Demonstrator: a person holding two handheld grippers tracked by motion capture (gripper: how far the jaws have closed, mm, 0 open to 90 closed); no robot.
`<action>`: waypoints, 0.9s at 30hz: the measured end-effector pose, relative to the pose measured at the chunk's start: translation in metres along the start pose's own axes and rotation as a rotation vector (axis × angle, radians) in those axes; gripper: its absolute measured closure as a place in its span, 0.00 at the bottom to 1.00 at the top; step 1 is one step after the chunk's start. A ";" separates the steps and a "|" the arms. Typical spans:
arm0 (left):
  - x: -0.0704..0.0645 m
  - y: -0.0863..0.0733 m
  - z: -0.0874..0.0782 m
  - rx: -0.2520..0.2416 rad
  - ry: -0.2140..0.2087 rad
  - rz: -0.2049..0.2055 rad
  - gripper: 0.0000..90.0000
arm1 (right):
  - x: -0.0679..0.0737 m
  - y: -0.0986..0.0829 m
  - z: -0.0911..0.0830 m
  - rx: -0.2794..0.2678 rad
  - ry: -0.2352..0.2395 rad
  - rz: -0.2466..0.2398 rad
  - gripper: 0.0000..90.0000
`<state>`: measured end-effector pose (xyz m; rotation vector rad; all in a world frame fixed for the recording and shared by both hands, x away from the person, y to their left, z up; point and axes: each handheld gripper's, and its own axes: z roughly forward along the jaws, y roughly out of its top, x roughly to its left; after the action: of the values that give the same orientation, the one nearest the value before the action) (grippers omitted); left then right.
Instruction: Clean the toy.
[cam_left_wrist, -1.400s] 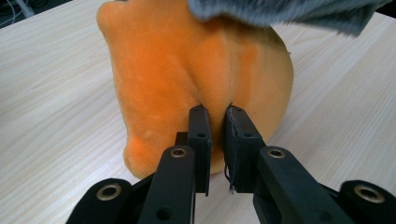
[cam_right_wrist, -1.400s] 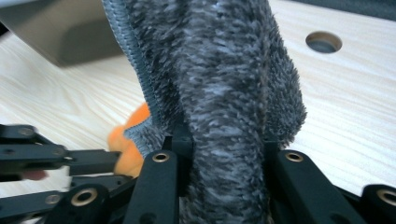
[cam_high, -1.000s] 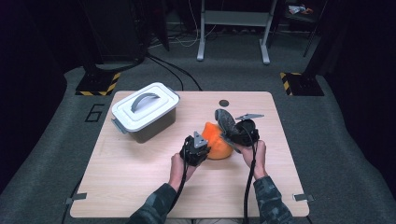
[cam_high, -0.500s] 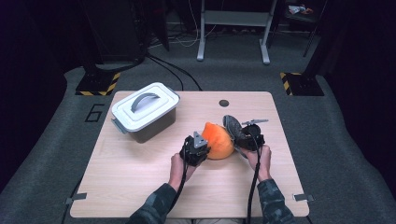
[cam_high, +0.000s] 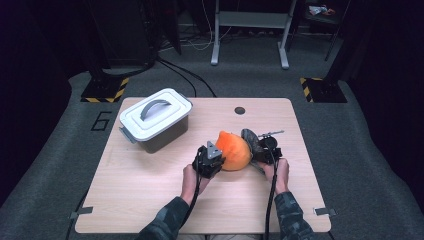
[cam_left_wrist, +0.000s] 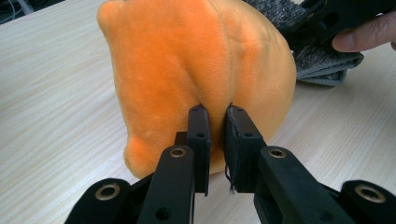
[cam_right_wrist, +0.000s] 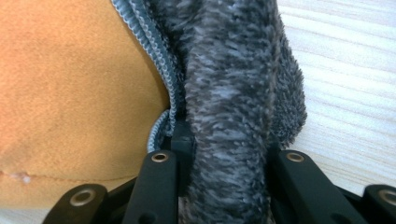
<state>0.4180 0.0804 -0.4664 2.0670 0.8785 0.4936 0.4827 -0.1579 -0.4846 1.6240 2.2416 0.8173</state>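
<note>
Since the earlier frame, the right gripper (cam_high: 264, 149) has drawn the grey cover (cam_right_wrist: 233, 93) rightward, toward 3 o'clock. It is clamped on that cover; the left gripper (cam_left_wrist: 215, 116) pinches the orange cushion (cam_high: 233, 150) at table (cam_high: 150, 200) centre.

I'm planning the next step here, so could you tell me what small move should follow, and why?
Probably draw the grippers gently apart: the left gripper pinches the orange plush, the right gripper clamps the grey cover, whose zip edge lies open against the plush.
</note>
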 end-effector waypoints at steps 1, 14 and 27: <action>0.000 0.000 0.000 0.000 0.000 -0.001 0.90 | -0.001 0.001 -0.001 0.003 0.001 -0.001 0.77; 0.002 0.000 -0.001 -0.010 0.005 -0.015 0.89 | 0.036 0.020 -0.051 -0.118 0.029 -0.120 0.77; 0.004 0.000 -0.003 0.004 0.014 0.025 0.64 | 0.022 0.022 -0.030 -0.092 0.021 -0.099 0.77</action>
<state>0.4193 0.0849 -0.4642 2.0831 0.8632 0.5211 0.4771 -0.1408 -0.4450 1.4581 2.2435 0.9012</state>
